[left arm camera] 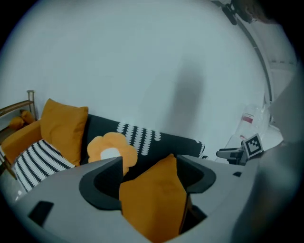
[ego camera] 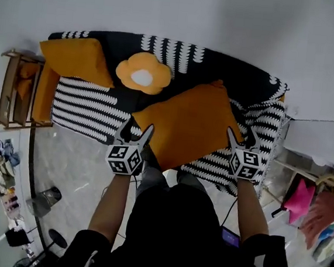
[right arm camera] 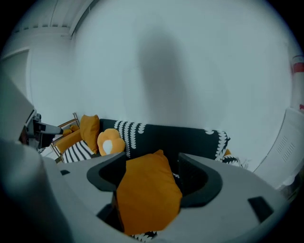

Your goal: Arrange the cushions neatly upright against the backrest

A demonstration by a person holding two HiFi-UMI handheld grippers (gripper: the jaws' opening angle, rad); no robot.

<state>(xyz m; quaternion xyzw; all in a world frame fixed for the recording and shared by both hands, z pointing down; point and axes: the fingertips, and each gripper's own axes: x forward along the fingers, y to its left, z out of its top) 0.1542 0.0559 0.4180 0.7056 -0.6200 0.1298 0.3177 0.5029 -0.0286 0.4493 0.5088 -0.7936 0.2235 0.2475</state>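
Note:
A large orange cushion lies flat on the striped sofa seat, one corner toward the black backrest. My left gripper is open at the cushion's near left edge. At its near right corner my right gripper is open too. In the left gripper view the cushion shows in the gap of the left gripper, not pinched. The right gripper view shows the same cushion beyond the right gripper. A flower cushion and a second orange cushion lean on the backrest.
A wooden side shelf stands off the sofa's left end. A white cabinet and a pink object are at the right. Grey floor runs in front of the sofa, with dark gear at lower left.

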